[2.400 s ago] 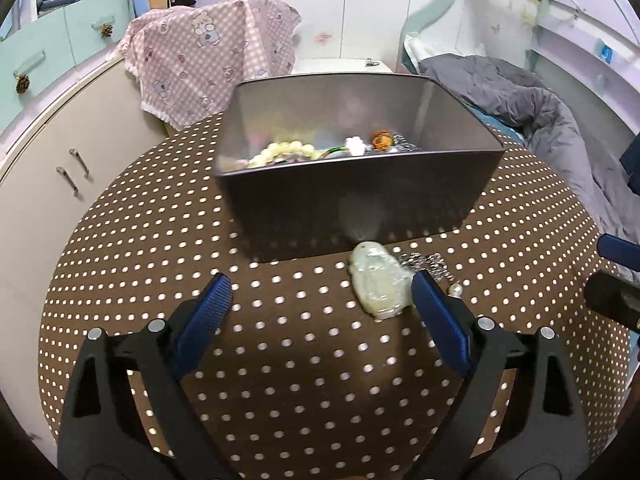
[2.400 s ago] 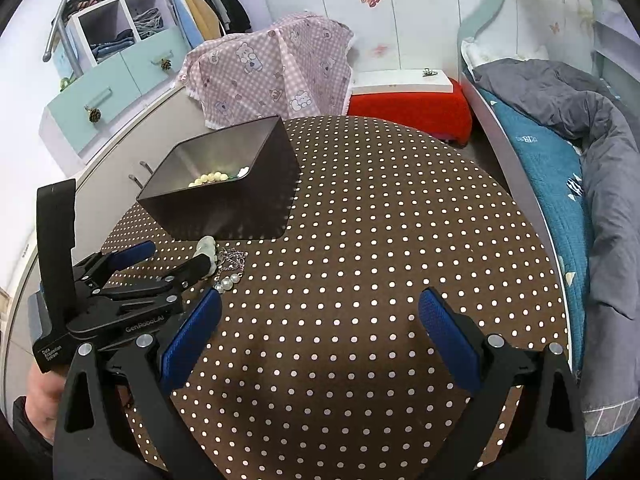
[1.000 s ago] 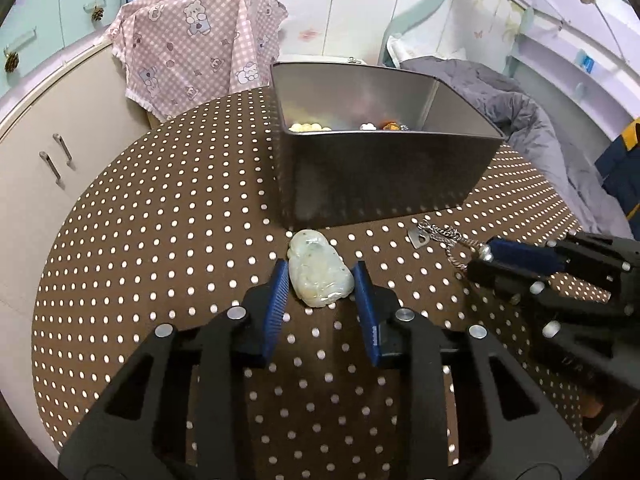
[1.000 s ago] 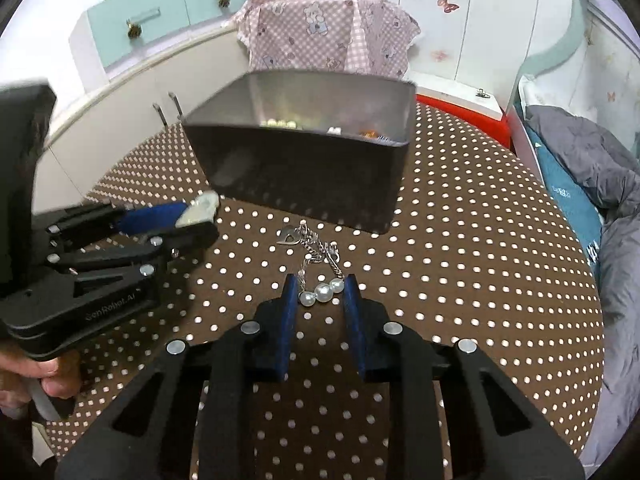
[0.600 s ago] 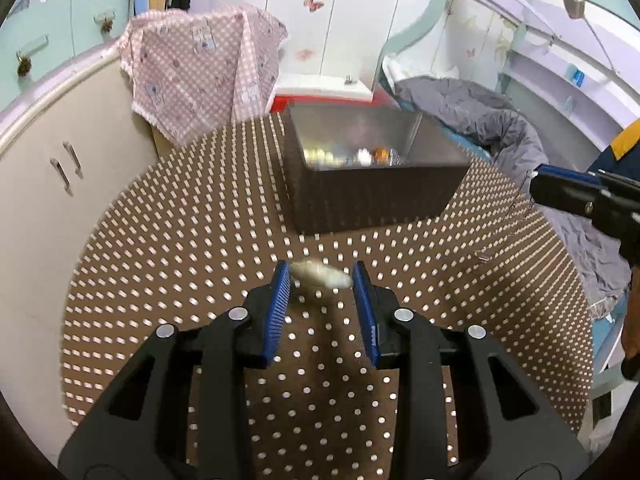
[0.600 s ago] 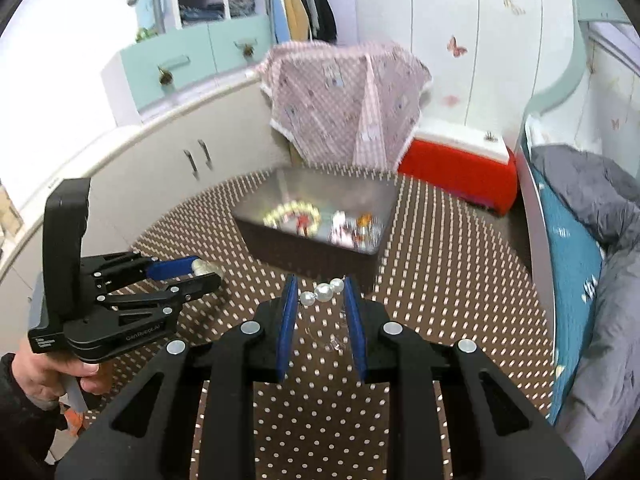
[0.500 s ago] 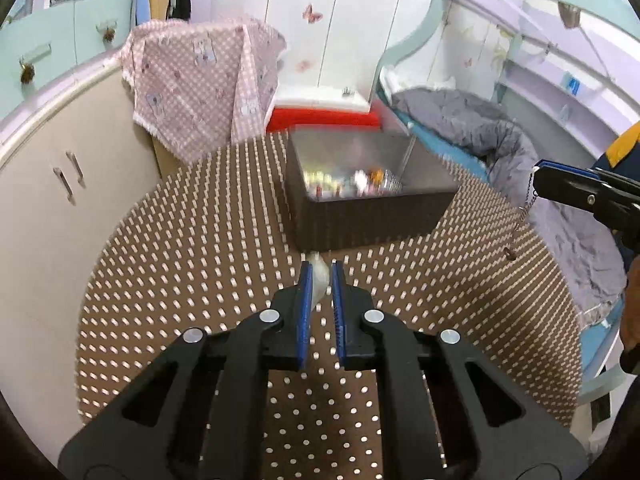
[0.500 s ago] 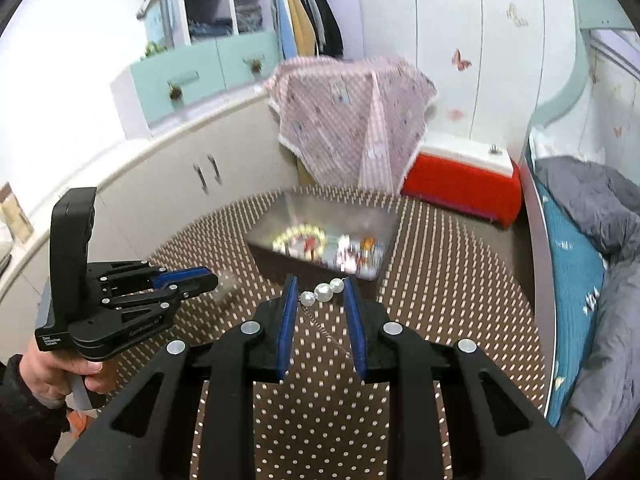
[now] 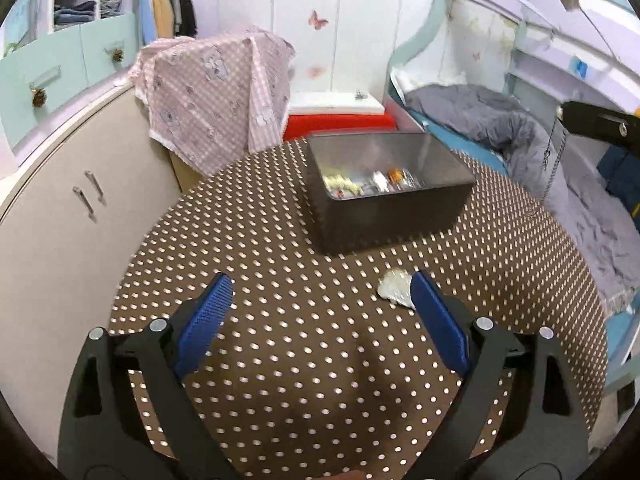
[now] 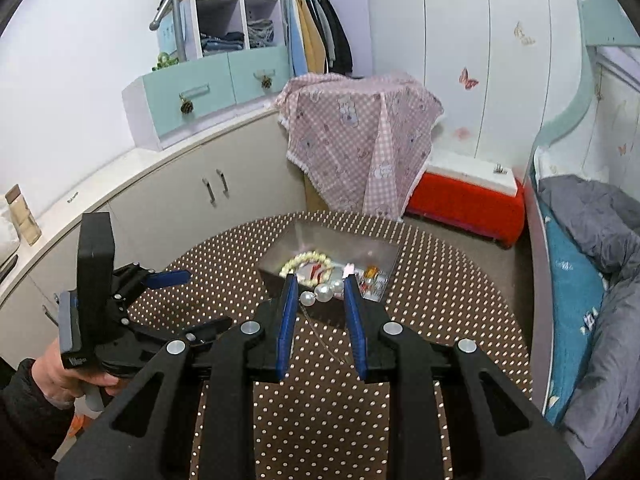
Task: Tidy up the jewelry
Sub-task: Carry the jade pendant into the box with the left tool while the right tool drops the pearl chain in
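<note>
My left gripper (image 9: 320, 280) hovers above the dotted table (image 9: 280, 360) with its jaws opening wide and nothing gripped. A pale green jade pendant (image 9: 394, 294) sits loose just ahead of the right finger (image 9: 436, 320), free of both pads. My right gripper (image 10: 320, 282) is shut on a string of pearls (image 10: 322, 294), whose silver chain (image 10: 320, 336) hangs below. It is held high in front of the dark grey box (image 10: 340, 238) with jewelry in it. The left wrist view shows that box (image 9: 392, 216) mid-table and the chain (image 9: 554, 160) dangling at the right.
A pink checked cloth (image 9: 216, 96) drapes over furniture behind the table. A red box with a white lid (image 9: 336, 120) stands beside it. A bed with a grey duvet (image 9: 500, 128) runs along the right, beige cabinets (image 9: 52, 200) along the left. A hand (image 10: 68, 376) holds the left gripper.
Both grippers rose from the table. The left one closed fully, then swung wide open, and the pendant is out of its pads. The right one lifted the pearls and chain.
</note>
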A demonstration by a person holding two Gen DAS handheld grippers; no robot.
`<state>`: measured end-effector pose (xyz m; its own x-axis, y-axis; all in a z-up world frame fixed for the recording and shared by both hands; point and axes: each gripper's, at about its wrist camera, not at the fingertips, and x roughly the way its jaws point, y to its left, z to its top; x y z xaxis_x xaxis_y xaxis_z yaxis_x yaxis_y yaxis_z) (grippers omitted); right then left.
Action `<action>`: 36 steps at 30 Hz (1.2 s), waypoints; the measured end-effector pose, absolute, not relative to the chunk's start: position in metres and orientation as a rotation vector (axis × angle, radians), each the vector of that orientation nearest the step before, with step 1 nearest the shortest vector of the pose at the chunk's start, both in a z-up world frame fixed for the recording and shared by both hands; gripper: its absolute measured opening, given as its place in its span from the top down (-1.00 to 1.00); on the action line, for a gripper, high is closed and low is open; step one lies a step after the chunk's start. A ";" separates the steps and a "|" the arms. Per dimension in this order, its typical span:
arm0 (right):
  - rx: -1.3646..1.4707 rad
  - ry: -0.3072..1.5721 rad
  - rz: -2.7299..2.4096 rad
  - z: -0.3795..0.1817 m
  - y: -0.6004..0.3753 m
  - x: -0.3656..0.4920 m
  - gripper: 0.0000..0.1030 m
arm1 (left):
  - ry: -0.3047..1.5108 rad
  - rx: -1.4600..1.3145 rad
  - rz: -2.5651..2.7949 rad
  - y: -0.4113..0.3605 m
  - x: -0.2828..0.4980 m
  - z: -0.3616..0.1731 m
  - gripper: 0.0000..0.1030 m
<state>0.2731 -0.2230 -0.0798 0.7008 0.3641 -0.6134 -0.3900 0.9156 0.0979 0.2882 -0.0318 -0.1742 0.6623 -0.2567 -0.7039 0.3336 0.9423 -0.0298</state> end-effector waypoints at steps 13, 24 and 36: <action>-0.008 0.716 0.414 -0.095 -0.231 0.280 0.58 | 0.889 0.179 -0.462 -0.088 0.313 -0.218 0.18; -0.017 0.682 0.436 -0.082 -0.227 0.275 0.58 | 0.861 0.113 -0.476 -0.063 0.293 -0.201 0.19; -0.046 0.547 0.461 -0.019 -0.220 0.283 0.58 | 0.597 0.088 -0.394 -0.041 0.300 -0.085 0.19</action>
<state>0.2832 -0.2202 -0.0190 0.7550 0.4106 -0.5112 -0.4345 0.8972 0.0788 0.3004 -0.0414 -0.0854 0.7551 -0.3353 -0.5634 0.3857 0.9221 -0.0318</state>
